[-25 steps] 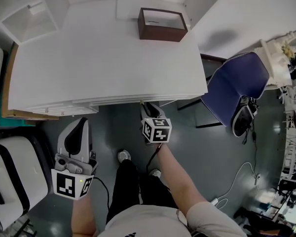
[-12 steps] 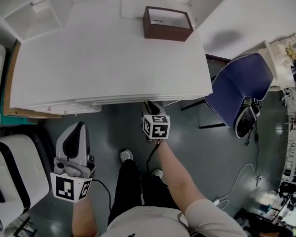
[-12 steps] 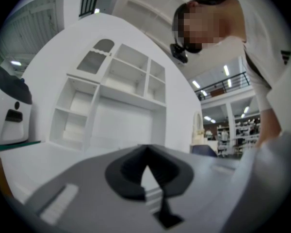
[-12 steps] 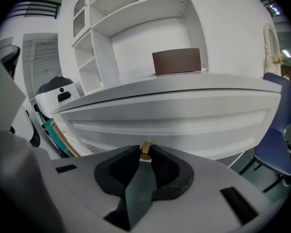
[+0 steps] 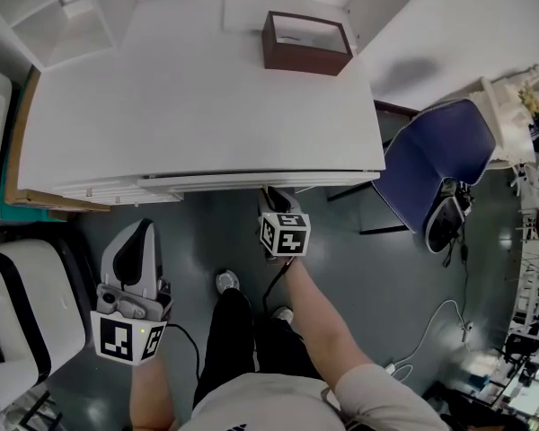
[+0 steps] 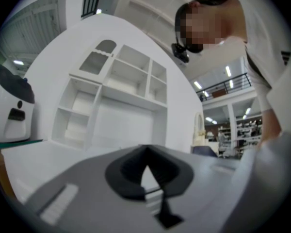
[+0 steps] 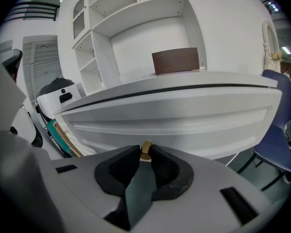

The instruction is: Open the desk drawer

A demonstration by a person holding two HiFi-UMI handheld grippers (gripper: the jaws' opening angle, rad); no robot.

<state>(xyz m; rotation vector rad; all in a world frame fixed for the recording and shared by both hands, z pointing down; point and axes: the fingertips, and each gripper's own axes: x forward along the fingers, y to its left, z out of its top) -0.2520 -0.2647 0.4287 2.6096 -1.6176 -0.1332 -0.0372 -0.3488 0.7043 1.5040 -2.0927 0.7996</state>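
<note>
Right gripper [image 7: 145, 153] jaws, just closing, pinch the drawer's [image 7: 174, 115] brass knob [image 7: 146, 147] at 12 o'clock. Left gripper [image 5: 142, 232], 8 o'clock, stays closed, empty, unmoved.

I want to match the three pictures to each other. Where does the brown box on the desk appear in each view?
Head view: the brown box is top centre, at the back of the white desk.
Left gripper view: not in it.
Right gripper view: upper centre, on the desk.
Shared landmark: the white shelf unit, top left in head view, centre in left gripper view, upper left in right gripper view.
</note>
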